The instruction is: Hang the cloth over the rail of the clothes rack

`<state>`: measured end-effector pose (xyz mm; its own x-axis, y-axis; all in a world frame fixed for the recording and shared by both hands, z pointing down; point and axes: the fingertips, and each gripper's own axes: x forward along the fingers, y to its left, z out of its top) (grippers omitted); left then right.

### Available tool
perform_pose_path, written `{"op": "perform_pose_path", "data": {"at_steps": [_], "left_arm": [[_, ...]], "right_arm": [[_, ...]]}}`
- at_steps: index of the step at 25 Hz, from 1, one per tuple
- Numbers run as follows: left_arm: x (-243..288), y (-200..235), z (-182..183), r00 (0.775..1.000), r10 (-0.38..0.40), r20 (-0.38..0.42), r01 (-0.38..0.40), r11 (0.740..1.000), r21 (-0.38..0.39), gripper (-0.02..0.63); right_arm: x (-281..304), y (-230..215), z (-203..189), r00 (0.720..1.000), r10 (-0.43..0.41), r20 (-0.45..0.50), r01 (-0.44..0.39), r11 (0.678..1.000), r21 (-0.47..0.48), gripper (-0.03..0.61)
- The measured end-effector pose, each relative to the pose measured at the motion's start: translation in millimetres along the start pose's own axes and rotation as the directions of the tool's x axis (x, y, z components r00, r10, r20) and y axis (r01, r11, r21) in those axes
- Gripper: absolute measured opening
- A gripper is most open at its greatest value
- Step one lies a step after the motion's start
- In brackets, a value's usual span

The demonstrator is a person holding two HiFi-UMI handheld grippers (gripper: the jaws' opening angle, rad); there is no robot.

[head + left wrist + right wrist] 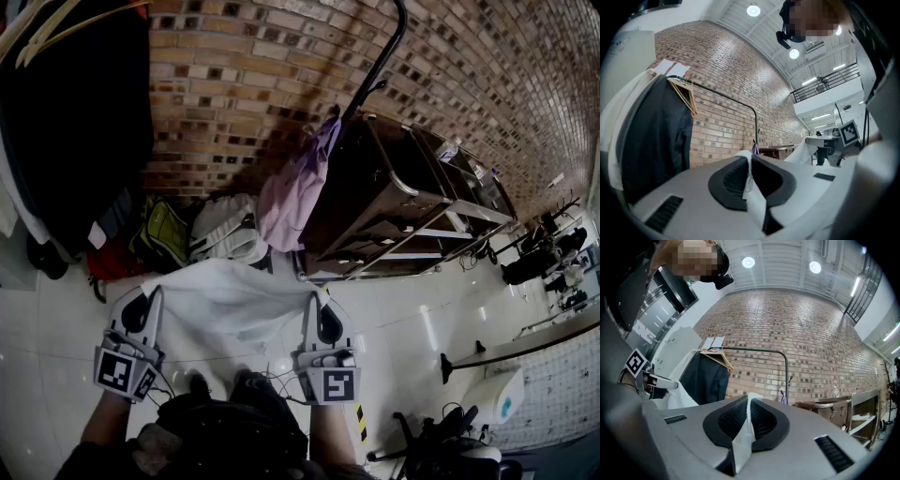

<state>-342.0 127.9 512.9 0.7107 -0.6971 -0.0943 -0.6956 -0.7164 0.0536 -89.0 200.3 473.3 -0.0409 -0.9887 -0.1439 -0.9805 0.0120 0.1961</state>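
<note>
A white cloth hangs spread between my two grippers in the head view. My left gripper is shut on its left top corner, and the cloth edge shows pinched between the dark pads. My right gripper is shut on the right corner, with white fabric squeezed between its jaws. The clothes rack's black rail runs along the brick wall ahead, its upright rising at the right end. The rail's right half looks bare.
Dark garments on wooden hangers fill the rail's left end. A purple cloth drapes over a metal trolley to the right. Bags lie on the floor against the wall. An office chair stands at lower right.
</note>
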Motion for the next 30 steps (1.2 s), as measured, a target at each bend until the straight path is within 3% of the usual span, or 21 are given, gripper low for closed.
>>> {"op": "perform_pose_path", "data": {"at_steps": [6, 14, 30], "left_arm": [[29.2, -33.3, -0.3, 0.995, -0.097, 0.004, 0.096, 0.995, 0.032, 0.035], [122.6, -107.7, -5.9, 0.984, -0.175, 0.009, 0.175, 0.984, 0.041, 0.035], [340.0, -211.2, -21.1, 0.99, -0.138, 0.004, 0.138, 0.989, 0.047, 0.035]], "right_arm": [[10.8, -21.9, -7.9, 1.0, -0.017, -0.018, 0.017, 1.0, -0.003, 0.028], [38.0, -83.8, -18.3, 0.997, 0.073, 0.037, -0.071, 0.996, -0.046, 0.028], [114.1, -284.4, -50.8, 0.979, 0.175, 0.105, -0.17, 0.984, -0.056, 0.028]]}}
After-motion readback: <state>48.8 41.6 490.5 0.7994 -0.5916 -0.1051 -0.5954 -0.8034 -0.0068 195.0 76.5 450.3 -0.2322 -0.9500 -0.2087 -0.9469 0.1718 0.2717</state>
